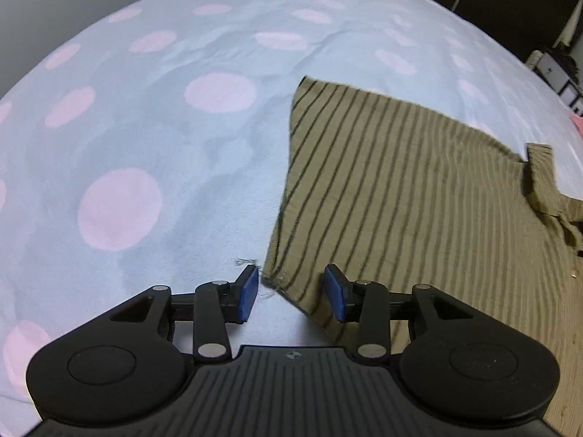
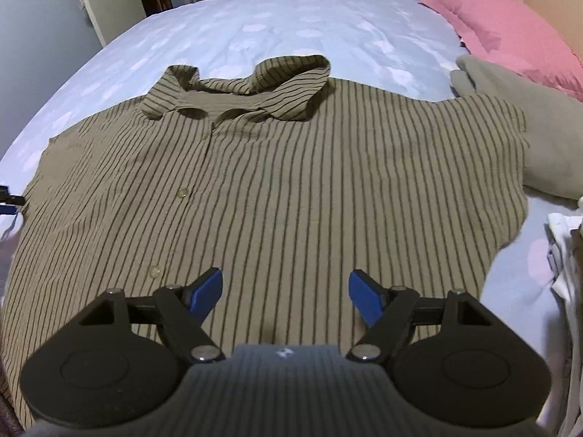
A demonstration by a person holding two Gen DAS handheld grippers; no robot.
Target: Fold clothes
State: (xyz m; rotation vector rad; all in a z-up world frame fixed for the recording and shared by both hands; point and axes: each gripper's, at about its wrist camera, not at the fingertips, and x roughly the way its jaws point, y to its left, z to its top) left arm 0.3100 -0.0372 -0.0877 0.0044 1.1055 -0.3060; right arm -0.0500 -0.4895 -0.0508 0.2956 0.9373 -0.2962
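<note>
On the dotted bedspread (image 2: 284, 25), a striped shirt (image 2: 291, 182) lies beside a pink pillow (image 2: 510, 32).

Dim, soft indoor light, strong fisheye bending at edges, slight blur, dark background.

One striped shirt (image 2: 291, 182) lies on one bed (image 2: 273, 18) covered in a spotted blue sheet. Two buttons (image 2: 182, 193) show down the shirt's front. One pink pillow (image 2: 510, 32) rests near one grey-green cushion (image 2: 546, 138), and one pile of white cloth (image 2: 564, 255) sits at the right edge. Two grippers, left (image 1: 293, 293) and right (image 2: 286, 296), each carry two blue fingers (image 1: 249, 293).
</note>
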